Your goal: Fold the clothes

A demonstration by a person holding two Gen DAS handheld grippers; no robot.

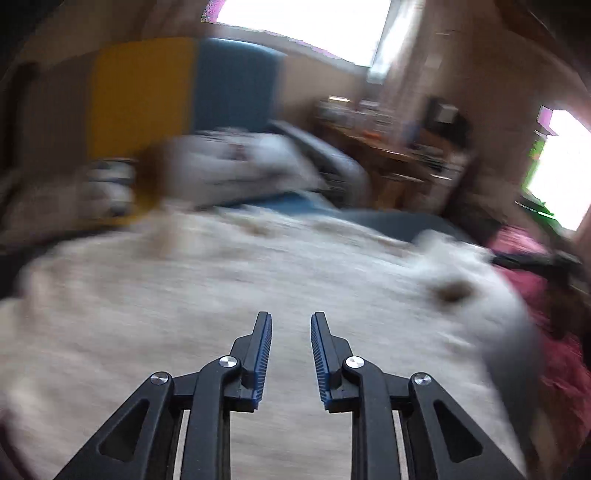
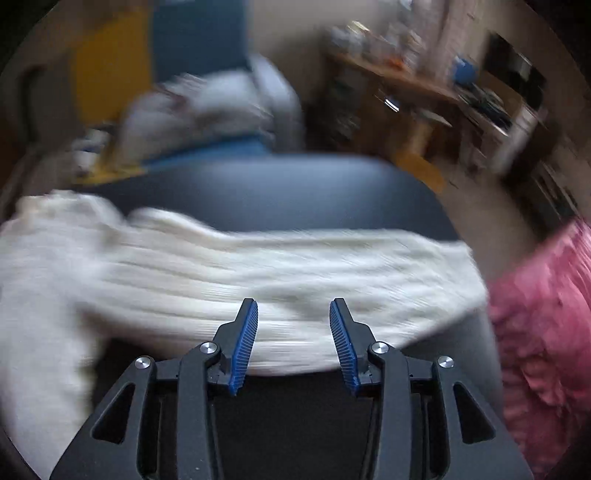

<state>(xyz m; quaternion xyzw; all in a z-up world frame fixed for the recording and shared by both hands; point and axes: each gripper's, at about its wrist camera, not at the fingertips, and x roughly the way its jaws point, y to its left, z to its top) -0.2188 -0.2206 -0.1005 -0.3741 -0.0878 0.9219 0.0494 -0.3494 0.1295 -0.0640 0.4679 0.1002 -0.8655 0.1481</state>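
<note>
A cream knitted garment (image 1: 221, 280) lies spread over a dark surface; both views are blurred by motion. My left gripper (image 1: 291, 318) is open and empty, hovering over the middle of the garment. In the right wrist view the same cream garment (image 2: 258, 273) lies across the dark table (image 2: 277, 192) as a wide ribbed band. My right gripper (image 2: 293, 308) is open and empty, just above the garment's near edge. A pink garment (image 2: 546, 317) lies to the right of it, also seen in the left wrist view (image 1: 554, 332).
A heap of white and grey laundry (image 1: 236, 166) sits on a blue and yellow sofa (image 1: 147, 96) behind the table. A cluttered wooden desk (image 1: 391, 147) stands at the back right. Bright windows (image 1: 310, 26) are at the top and right.
</note>
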